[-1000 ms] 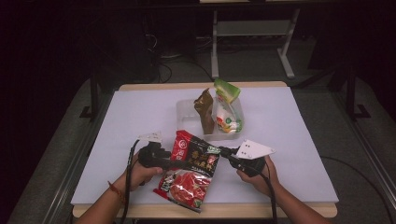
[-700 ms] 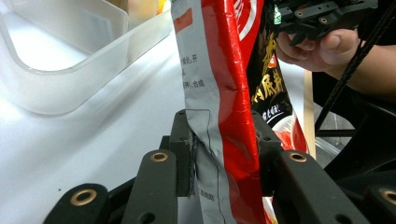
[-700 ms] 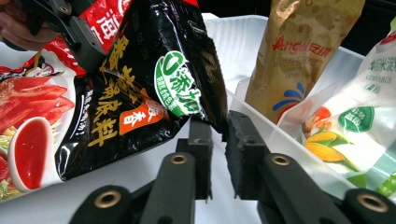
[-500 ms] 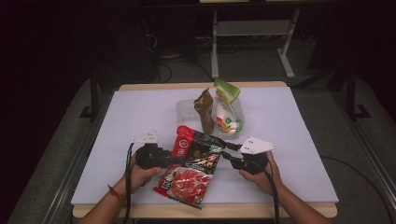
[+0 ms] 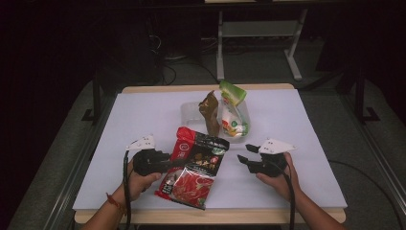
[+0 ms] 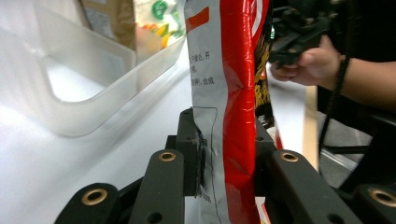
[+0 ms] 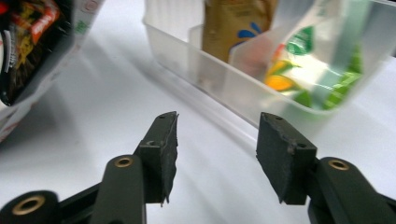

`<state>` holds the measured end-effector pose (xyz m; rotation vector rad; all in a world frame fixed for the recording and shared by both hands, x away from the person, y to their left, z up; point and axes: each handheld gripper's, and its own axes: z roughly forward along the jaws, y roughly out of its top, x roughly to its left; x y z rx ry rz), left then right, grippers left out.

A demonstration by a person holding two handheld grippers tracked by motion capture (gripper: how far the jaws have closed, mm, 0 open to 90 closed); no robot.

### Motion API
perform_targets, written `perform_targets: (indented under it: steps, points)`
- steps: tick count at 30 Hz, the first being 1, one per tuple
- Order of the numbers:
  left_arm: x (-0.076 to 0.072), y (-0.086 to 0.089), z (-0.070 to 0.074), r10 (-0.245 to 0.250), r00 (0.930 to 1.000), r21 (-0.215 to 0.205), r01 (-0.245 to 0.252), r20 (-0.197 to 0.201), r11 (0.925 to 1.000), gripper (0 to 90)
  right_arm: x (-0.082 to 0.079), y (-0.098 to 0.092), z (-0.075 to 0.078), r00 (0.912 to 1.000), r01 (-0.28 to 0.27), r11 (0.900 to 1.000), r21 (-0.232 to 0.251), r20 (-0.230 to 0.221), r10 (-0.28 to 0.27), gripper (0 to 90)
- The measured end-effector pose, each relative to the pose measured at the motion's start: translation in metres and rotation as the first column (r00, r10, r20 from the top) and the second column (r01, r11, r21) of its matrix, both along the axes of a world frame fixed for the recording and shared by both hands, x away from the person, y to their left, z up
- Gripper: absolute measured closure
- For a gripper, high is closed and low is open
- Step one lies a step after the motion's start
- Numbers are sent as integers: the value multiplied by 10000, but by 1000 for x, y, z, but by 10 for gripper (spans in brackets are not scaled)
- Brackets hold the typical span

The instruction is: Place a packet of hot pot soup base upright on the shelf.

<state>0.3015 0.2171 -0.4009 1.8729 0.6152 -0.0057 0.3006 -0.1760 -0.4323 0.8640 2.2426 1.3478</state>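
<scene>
Letting go marks the change: a second ago both grippers held the red-and-black snack packet (image 5: 194, 167) between them, and now the right gripper (image 5: 247, 154) has drawn away to the right, its fingers (image 7: 161, 149) having just been opening, standing apart with nothing between them. The left gripper (image 5: 167, 162) alone keeps the packet, its fingers (image 6: 192, 154) having just been closing, now pinched narrow on the packet's left edge. The packet has also swung: its lower end now hangs toward the near edge of the surface (image 5: 297, 124), tilted, where earlier it lay stretched more level between the two hands.

From the left gripper view the packet (image 6: 231, 93) stands on edge between the pads, showing a silver back panel with small printed text beside a glossy red seam that is creased where it is gripped. From above, its front is black at the top with a red picture panel below.

Behind it a clear plastic bin (image 5: 191, 112) holds a brown pouch (image 5: 209, 112) and a green-and-white bag (image 5: 233, 115), upright, well apart from the packet.
</scene>
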Motion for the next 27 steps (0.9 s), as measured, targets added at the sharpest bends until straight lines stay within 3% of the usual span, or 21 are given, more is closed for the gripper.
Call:
perform_targets:
  steps: [11, 18, 27]
  points:
    - [-9, 12, 17, 576, 9932, -25, -577, 1016, 9983, 753, 5, -19, 4, 9976, 698, 9969, 361, -69, -696, 405]
    - [-13, 18, 26, 1175, 9811, -110, -1173, 1535, 9930, 756, 7, -25, 2, 9961, 878, 9953, 419, -166, -871, 397]
    - [-13, 23, 37, 1819, 9649, -458, -1764, 1896, 9833, 757, 8, -31, 3, 9936, 1133, 9922, 514, -97, -1130, 381]
